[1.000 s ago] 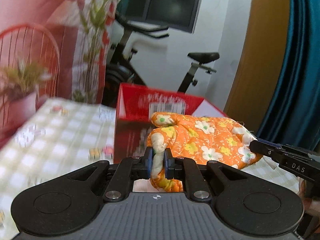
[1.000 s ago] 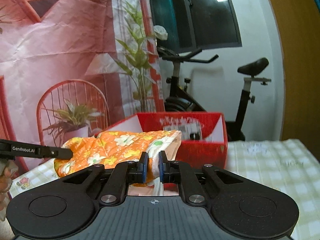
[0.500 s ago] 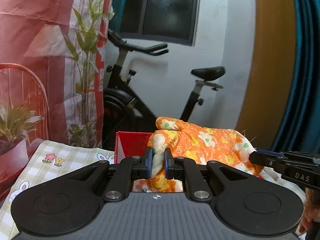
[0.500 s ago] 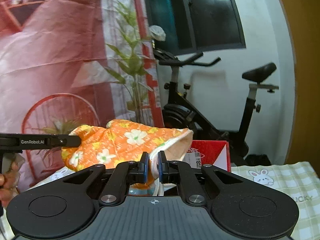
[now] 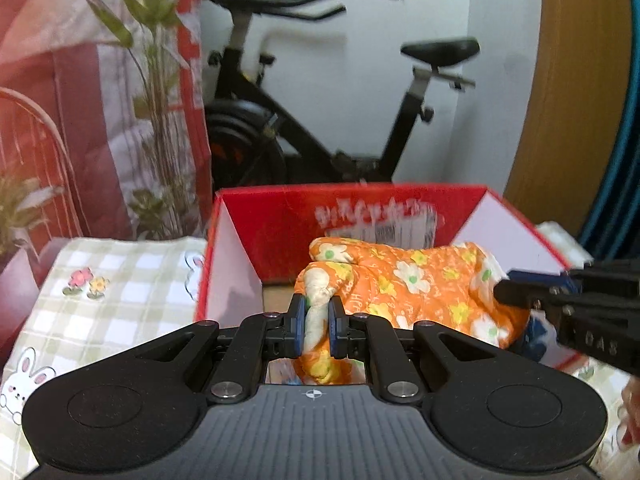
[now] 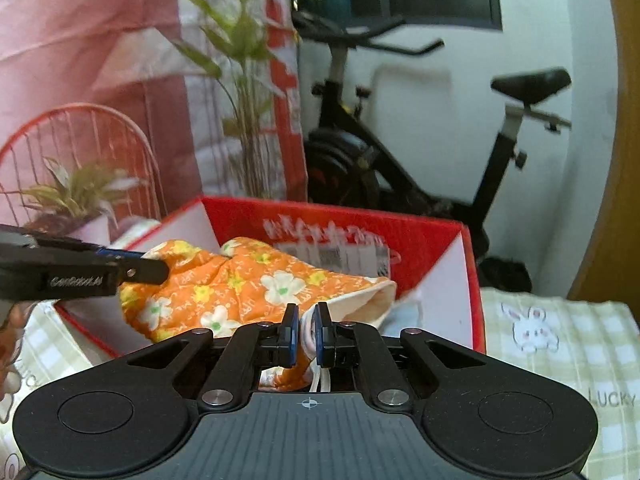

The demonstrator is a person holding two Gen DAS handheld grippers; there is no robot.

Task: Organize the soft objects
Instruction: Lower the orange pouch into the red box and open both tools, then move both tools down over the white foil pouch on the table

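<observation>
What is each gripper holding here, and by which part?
Both hold the orange floral mitt over the red box: the left gripper pinches its pale-edged end, the right gripper its open cuff edge.

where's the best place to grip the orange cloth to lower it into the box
By its two ends, one gripper each, from the near side. The cloth is limp, and pinched so by the left gripper and right gripper it hangs spread over the box.

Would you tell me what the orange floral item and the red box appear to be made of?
The orange floral item looks like padded printed fabric, matte: it creases and sags between the two grippers. The red box looks like cardboard, glossy red outside, plain white inside, with thin, straight folded walls.
</observation>
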